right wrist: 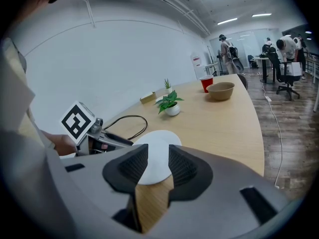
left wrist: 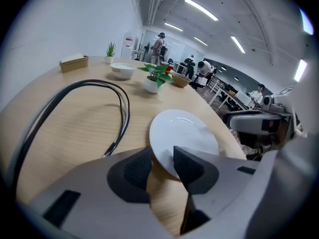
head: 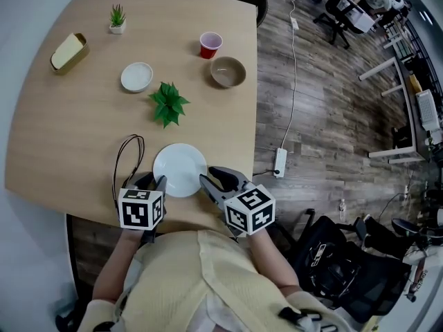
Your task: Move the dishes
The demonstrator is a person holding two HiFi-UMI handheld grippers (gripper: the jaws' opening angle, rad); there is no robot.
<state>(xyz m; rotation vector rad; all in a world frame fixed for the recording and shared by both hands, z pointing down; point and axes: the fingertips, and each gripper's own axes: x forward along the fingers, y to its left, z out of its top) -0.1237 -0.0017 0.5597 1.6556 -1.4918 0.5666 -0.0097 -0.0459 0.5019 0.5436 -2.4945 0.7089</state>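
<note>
A white plate (head: 180,169) lies flat on the wooden table (head: 83,130), close to its near edge. My left gripper (head: 158,181) is at the plate's left rim. In the left gripper view the plate (left wrist: 184,131) has its near rim between the jaws of the left gripper (left wrist: 162,156), and bare wood shows in the gap, so the gripper is open. My right gripper (head: 211,180) is at the plate's right rim. In the right gripper view the right gripper (right wrist: 152,156) stands open over the plate (right wrist: 154,143), whose near edge runs behind both pads.
Farther back stand a small white bowl (head: 136,76), a brown bowl (head: 228,72), a red cup (head: 210,44), a leafy green plant (head: 168,103), a small potted plant (head: 118,18) and a wooden box (head: 68,52). A black cable loop (head: 128,159) lies left of the plate.
</note>
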